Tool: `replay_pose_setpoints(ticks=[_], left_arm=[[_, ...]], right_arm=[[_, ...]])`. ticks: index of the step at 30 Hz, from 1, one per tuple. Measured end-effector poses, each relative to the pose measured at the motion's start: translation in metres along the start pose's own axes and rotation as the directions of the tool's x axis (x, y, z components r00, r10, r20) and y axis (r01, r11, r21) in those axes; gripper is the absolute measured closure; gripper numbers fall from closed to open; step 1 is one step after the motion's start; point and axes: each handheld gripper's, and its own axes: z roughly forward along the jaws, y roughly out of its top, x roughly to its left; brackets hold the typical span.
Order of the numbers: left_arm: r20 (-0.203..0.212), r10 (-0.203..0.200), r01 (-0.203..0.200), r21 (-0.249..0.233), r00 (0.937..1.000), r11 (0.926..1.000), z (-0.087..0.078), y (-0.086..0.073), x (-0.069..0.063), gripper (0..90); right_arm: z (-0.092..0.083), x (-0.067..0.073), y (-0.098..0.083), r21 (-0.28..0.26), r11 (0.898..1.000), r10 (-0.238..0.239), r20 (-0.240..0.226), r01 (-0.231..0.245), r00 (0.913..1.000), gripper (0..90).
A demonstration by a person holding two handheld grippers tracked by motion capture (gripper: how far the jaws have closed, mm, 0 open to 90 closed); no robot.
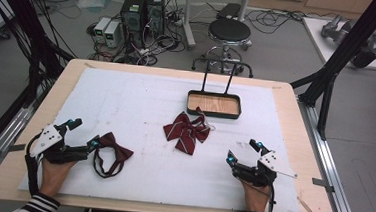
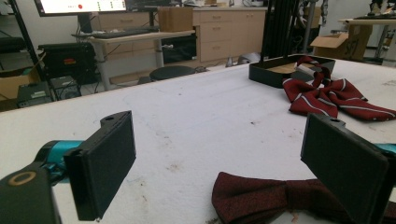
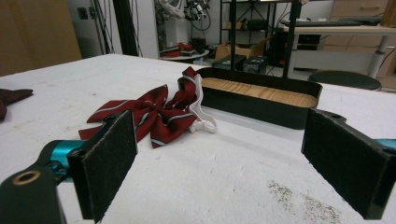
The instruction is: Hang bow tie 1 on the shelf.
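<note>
A dark maroon bow tie [image 1: 116,149] with a looped strap lies on the white mat at the near left. My left gripper [image 1: 84,133] rests just left of it with its jaws wide apart; in the left gripper view the bow tie [image 2: 261,196] lies low between the jaws of the left gripper [image 2: 224,172], untouched. A striped red bow tie [image 1: 186,131] with a white clasp [image 3: 201,112] lies mid-table. Behind it stands a black tray [image 1: 193,102] with a wooden floor. My right gripper [image 1: 243,151] sits at the near right, open and empty, facing the striped bow tie [image 3: 144,114] and the tray [image 3: 261,109].
The white mat [image 1: 141,98] covers most of the wooden table [image 1: 293,143]. The tray carries a tall black handle [image 1: 218,70]. Beyond the far edge stand a stool [image 1: 229,31] and computer towers [image 1: 142,10] on the floor.
</note>
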Motion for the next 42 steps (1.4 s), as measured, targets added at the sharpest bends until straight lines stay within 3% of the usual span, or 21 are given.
replay_pose_setpoints(ticks=[25,29,37,42], left_arm=[[-0.003,0.001,-0.001,-0.011,1.0000,0.9999,-0.001,0.000,0.000,10.6],[-0.004,-0.002,0.002,-0.011,1.0000,0.9999,-0.001,0.000,0.000,10.6],[-0.007,0.001,-0.001,-0.010,1.0000,1.0000,-0.001,0.000,0.000,10.6],[-0.007,0.001,-0.002,-0.010,1.0000,1.0000,-0.001,0.000,0.000,10.6]], right_arm=[[0.001,0.000,0.001,0.010,1.000,-0.002,0.006,0.002,1.0000,9.8],[0.000,-0.001,0.002,0.021,1.000,0.022,0.007,-0.022,0.9997,9.8],[0.004,0.004,0.022,0.053,0.999,-0.003,-0.026,0.004,0.9997,9.8],[0.013,0.008,0.042,0.100,0.995,-0.019,-0.089,0.028,0.9958,9.8]])
